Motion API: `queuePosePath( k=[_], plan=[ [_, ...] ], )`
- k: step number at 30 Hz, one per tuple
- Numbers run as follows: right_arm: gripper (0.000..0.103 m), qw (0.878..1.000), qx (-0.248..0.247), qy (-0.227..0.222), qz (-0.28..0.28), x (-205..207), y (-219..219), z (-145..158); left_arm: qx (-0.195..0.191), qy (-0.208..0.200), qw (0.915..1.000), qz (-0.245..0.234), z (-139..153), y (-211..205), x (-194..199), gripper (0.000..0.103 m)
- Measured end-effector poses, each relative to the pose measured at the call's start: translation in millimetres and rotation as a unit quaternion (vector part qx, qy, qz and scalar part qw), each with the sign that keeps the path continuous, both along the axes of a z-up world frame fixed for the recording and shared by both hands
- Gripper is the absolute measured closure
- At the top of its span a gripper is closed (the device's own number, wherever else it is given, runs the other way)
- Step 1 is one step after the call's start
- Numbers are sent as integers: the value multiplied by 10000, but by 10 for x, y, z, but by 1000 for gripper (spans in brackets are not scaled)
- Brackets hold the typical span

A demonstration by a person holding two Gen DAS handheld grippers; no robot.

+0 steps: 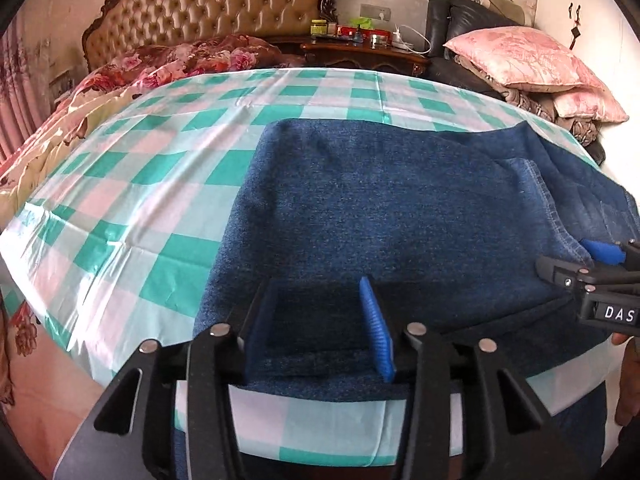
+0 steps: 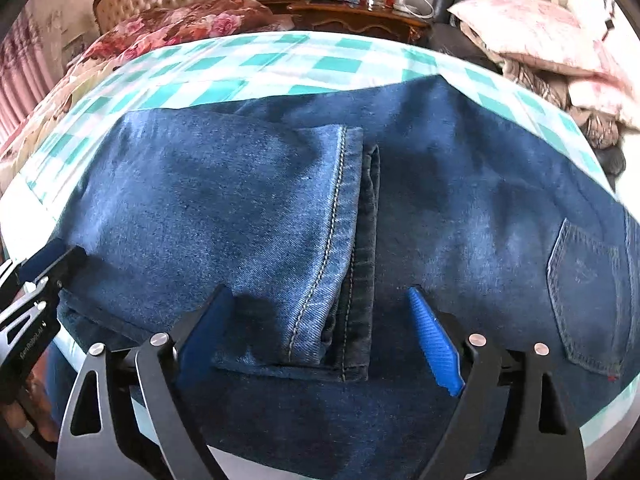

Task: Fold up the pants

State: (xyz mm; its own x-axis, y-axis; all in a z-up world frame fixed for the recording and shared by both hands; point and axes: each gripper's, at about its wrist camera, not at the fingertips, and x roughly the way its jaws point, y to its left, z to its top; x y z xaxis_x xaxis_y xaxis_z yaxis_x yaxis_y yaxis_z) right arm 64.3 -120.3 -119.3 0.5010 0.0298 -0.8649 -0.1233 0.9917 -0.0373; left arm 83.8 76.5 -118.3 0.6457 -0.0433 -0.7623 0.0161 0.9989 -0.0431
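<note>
Blue jeans [image 1: 380,200] lie folded on a green and white checked sheet [image 1: 132,184]. My left gripper [image 1: 316,320] hovers open over the fold's near edge, with denim below the blue pads and nothing pinched. In the right wrist view, the jeans [image 2: 200,200] show a stitched leg hem [image 2: 340,200] laid across them and a back pocket [image 2: 588,292] at the right. My right gripper [image 2: 320,332] stands wide open around the hem's near end. Each gripper shows in the other's view: the right gripper [image 1: 600,252] at the right edge, the left gripper [image 2: 52,260] at the left edge.
A tufted headboard [image 1: 208,4] and a floral quilt [image 1: 160,64] lie beyond the sheet at the left. A dark nightstand [image 1: 360,50] with jars stands behind. Pink pillows [image 1: 524,60] are piled on clothes at the right. The sheet's near edge [image 1: 304,432] drops off below my fingers.
</note>
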Motion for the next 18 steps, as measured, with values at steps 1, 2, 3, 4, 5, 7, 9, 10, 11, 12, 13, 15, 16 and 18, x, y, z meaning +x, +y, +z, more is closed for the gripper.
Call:
queuePosePath(
  k=[1, 2, 3, 4, 5, 7, 9, 10, 11, 12, 13, 15, 16, 18],
  plan=[
    [18, 10000, -5, 0, -4, -2, -1, 0, -54, 1, 10000, -84, 5, 2, 0, 42],
    [18, 10000, -19, -7, 1, -3, 0, 0, -134, -47, 9998, -128, 47, 16, -25, 38],
    [18, 10000, -14, -4, 8, -2, -2, 0, -173, -165, 9997, -39, 93, 48, -64, 36],
    [18, 10000, -15, 12, 28, 0, -5, 2, -261, -356, 9990, 93, 160, 107, -122, 30],
    [18, 10000, -17, 28, 44, 5, -8, 4, -401, -516, 9976, 246, 222, 213, -185, 28],
    [18, 10000, -7, 65, 61, 18, -13, 5, -633, -515, 9954, 497, 234, 427, -244, 28],
    [17, 9999, -37, 76, 79, 33, -10, 7, -1035, -372, 9919, 635, 162, 689, -271, 36],
    [17, 9999, -46, 78, 88, 40, -8, 6, -1180, -254, 9903, 684, 110, 799, -273, 50],
    [17, 9999, -66, 84, 102, 42, -4, 6, -1336, -143, 9881, 752, 59, 911, -276, 54],
    [17, 9999, -87, 94, 106, 45, 1, 9, -1536, -105, 9851, 764, 31, 987, -284, 54],
    [17, 9998, -122, 116, 103, 53, 8, 15, -1805, 13, 9816, 623, -8, 1034, -269, 54],
    [18, 9991, -413, 125, 35, 71, 51, 74, -1934, 153, 9802, 402, -45, 1017, -247, 54],
    [18, 9981, -622, 28, -3, 76, 83, 141, -1907, 177, 9807, 402, -55, 1002, -259, 55],
    [18, 9966, -698, -414, 106, 89, 213, 462, -2161, 303, 9749, 443, -76, 1051, -233, 74]
  ],
)
